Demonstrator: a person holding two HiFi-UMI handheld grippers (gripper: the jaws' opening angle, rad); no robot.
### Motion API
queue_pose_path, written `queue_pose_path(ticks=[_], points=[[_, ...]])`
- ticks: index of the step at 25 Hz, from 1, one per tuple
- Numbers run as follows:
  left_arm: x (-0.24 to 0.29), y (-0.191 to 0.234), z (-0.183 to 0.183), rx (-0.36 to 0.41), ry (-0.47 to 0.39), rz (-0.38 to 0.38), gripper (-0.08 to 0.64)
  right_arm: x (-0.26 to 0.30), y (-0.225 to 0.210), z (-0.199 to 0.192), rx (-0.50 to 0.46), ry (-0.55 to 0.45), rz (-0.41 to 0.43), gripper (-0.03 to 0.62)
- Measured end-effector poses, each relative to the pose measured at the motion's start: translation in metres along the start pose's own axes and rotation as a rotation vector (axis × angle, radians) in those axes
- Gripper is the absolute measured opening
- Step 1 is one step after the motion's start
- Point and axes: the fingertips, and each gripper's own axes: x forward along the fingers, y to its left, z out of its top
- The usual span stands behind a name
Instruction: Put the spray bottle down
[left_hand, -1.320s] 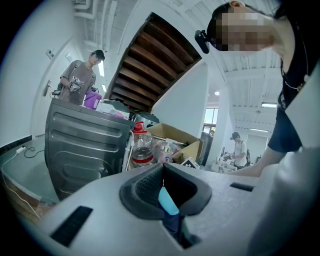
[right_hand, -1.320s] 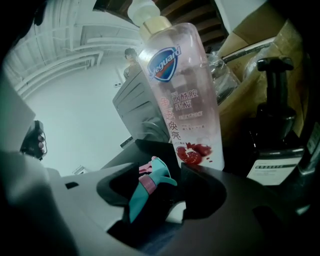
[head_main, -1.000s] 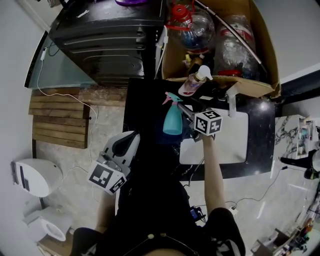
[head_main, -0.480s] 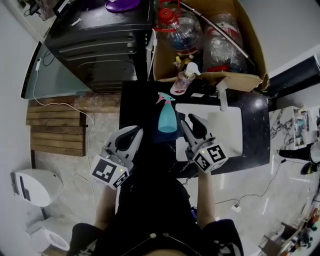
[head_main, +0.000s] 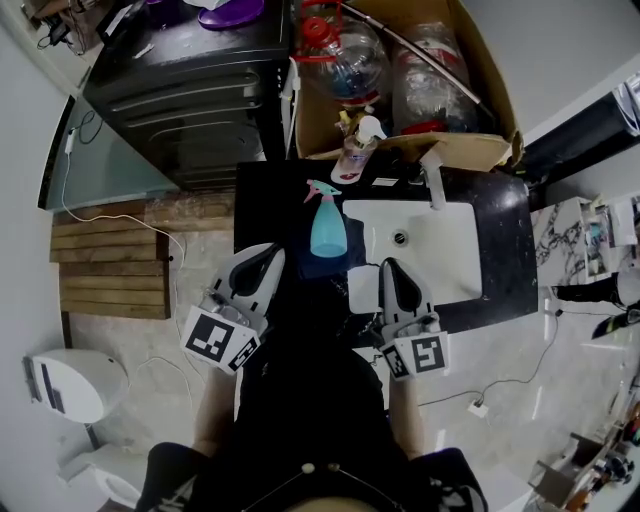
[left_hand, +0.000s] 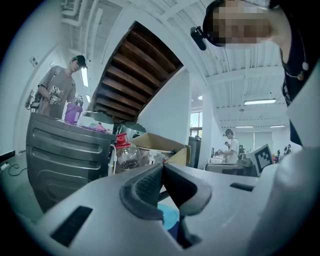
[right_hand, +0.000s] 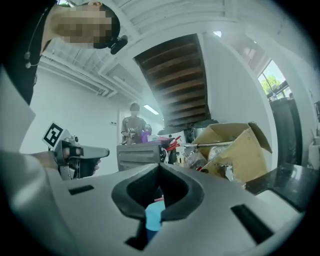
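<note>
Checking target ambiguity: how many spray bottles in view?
2. Blue spray bottle on the black counter left of the sink; clear bottle with white trigger at the cardboard box's front edge. The box may hide more.

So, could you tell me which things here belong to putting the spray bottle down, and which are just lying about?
Job: blue spray bottle, upright on the black counter; right gripper, shut, empty.
Lying about: clear pump bottle, cardboard box, sink, left gripper, shut too.
</note>
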Motion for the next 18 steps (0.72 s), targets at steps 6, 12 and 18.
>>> queue_pose_path(ticks=[6,12,18], points=[[-0.009,0.001,-0.003,-0.019,-0.005,0.022,0.008,-0.012,-0.001,-0.007,0.024,0.015,-0.02,0.003],[-0.012,-0.001,-0.004,-0.019,-0.001,0.025,0.008,-0.014,-0.001,-0.011,0.019,0.031,-0.02,0.003],[-0.013,0.0,-0.004,-0.018,0.002,0.022,0.008,-0.014,-0.002,-0.011,0.025,0.039,-0.03,0.003]])
